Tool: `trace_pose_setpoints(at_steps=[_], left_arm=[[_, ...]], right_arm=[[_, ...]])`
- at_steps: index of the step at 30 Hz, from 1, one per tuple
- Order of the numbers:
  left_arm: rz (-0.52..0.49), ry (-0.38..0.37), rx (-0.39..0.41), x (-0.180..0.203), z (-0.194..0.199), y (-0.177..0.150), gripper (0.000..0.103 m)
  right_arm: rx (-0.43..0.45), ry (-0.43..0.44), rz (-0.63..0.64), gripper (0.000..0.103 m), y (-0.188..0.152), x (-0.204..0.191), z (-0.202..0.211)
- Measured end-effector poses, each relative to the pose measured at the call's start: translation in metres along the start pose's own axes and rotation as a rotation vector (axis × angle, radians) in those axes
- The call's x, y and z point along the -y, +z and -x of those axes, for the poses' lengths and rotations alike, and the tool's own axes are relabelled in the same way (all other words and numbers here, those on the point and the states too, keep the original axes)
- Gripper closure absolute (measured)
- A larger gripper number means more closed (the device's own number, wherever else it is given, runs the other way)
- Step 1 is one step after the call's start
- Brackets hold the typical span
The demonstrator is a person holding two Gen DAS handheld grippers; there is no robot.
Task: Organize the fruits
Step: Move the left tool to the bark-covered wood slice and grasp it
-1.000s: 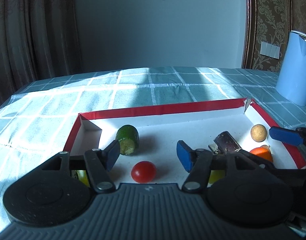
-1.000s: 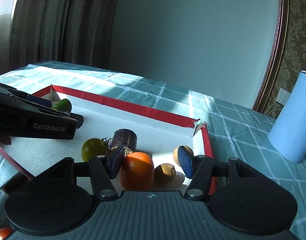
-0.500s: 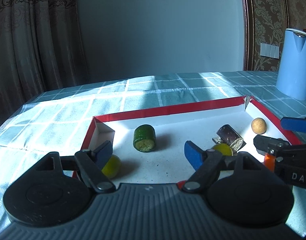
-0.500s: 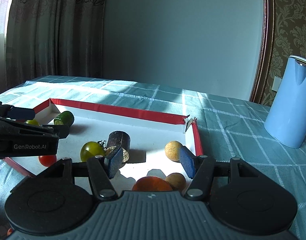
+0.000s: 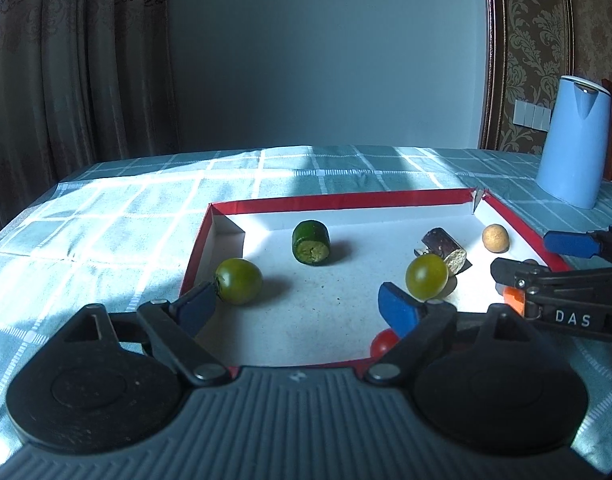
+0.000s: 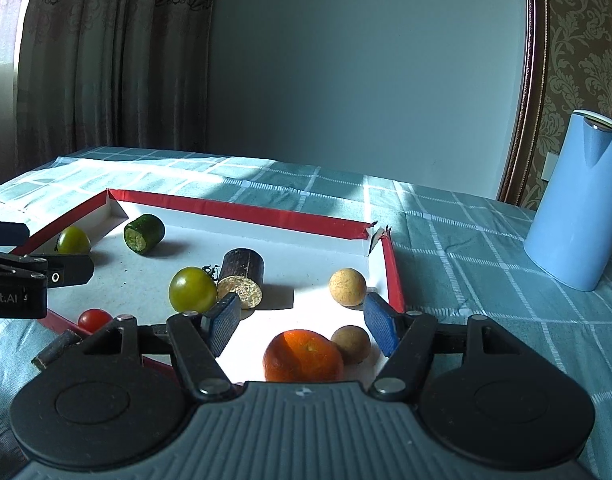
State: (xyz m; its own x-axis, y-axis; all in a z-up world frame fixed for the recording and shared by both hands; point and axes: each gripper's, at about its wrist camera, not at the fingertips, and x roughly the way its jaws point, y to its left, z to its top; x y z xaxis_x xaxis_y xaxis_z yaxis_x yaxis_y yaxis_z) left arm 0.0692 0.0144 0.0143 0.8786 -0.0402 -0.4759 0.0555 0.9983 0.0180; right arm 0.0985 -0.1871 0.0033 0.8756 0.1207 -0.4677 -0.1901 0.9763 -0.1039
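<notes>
Fruits sit loose in the red-edged tray [image 6: 241, 210]; with both grippers' jaws apart and empty, centre the right gripper [image 6: 301, 322] on the orange [image 6: 303, 356] before closing.

A shallow red-rimmed white tray [image 6: 241, 210] is laid on the checked cloth, and the fruits are spread over its floor. A green tomato [image 5: 238, 281] is seen by the left wall, and a second green tomato [image 6: 192, 289] near the middle, just beside a dark cut cylinder [image 6: 242, 276] lying on its side. A green cut cucumber piece [image 6: 143, 234] is placed toward the far left corner. A small red tomato [image 6: 94, 319] is found at the near edge. An orange [image 6: 303, 356] is set at the near right, touching one tan round fruit [image 6: 350, 343]; another tan round fruit [image 6: 347, 287] lies by the right wall.
</notes>
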Motion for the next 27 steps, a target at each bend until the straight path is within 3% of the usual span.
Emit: trace_pose_setpoints(at_steps=[8,15,18,27], left_arm=[[-0.013,-0.087,-0.016,0.001,0.022,-0.016,0.016],[-0.033,-0.09,-0.013,0.009,0.03,-0.022,0.016],[-0.034,-0.141,0.001,0.009,0.038,-0.024,0.016],[-0.102,-0.15,-0.107,0.029,0.017,-0.029,0.016]], right_arm=[[0.004,-0.008,-0.02,0.035,-0.002,0.003,0.007],[0.012,-0.008,-0.041,0.035,-0.002,0.007,0.012],[0.015,-0.005,-0.043,0.034,-0.002,0.007,0.013],[0.016,-0.001,-0.047,0.034,-0.001,0.007,0.014]])
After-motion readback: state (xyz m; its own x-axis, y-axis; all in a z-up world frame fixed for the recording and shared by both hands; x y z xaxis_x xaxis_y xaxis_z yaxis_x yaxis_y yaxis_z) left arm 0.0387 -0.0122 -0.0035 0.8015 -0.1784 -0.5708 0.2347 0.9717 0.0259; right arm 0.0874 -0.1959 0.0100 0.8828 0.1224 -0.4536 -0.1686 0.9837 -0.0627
